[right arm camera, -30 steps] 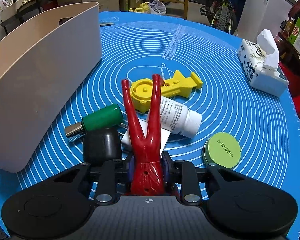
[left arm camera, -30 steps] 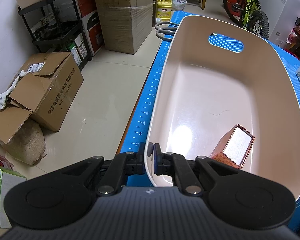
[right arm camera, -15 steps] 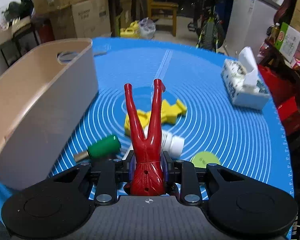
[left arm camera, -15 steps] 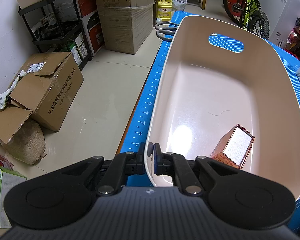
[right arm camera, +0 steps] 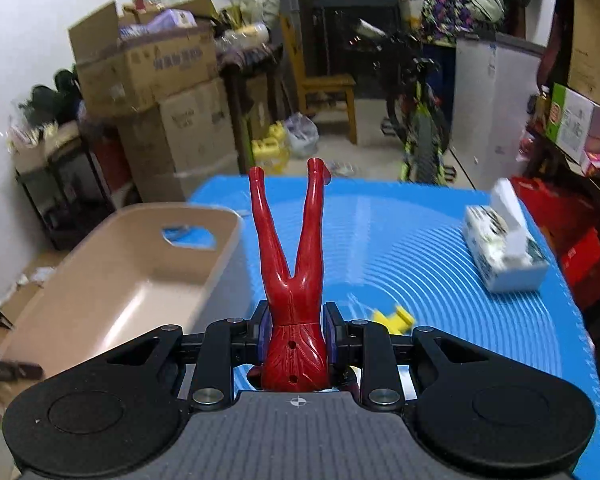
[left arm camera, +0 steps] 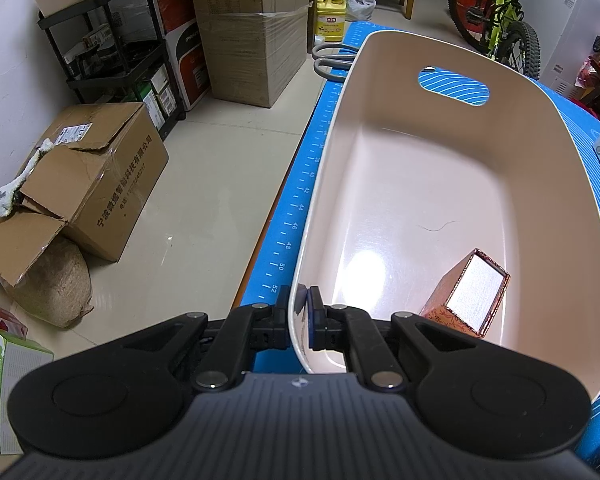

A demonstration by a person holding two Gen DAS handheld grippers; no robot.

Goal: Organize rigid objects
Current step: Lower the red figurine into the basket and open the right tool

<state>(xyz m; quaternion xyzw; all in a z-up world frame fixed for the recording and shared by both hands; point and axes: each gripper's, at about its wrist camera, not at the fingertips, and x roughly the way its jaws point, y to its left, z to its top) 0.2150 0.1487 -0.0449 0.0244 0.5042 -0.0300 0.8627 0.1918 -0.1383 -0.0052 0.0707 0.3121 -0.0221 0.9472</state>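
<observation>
A beige plastic basket [left arm camera: 572, 184] stands on the blue mat, and my left gripper [left arm camera: 299, 312] is shut on its near rim, one finger inside and one outside. A small copper-coloured box [left arm camera: 466, 294] lies on the basket floor. In the right wrist view my right gripper [right arm camera: 296, 328] is shut on the torso of a red plastic figure [right arm camera: 294, 248], whose two legs point up and away. It hangs in the air above the mat, to the right of the basket [right arm camera: 112, 280]. A yellow toy [right arm camera: 394, 316] shows just past the right finger.
A tissue pack [right arm camera: 500, 252] sits on the blue mat [right arm camera: 440, 280] at the right. Grey scissors [left arm camera: 332, 60] lie beyond the basket's far end. Cardboard boxes [left arm camera: 80, 176], a black shelf rack and a bicycle [left arm camera: 496, 8] stand on the floor around the table.
My right gripper has risen with the red figure and tilted up, so the bottles and tin on the mat have dropped out of view. The left gripper has stayed put on the basket rim.
</observation>
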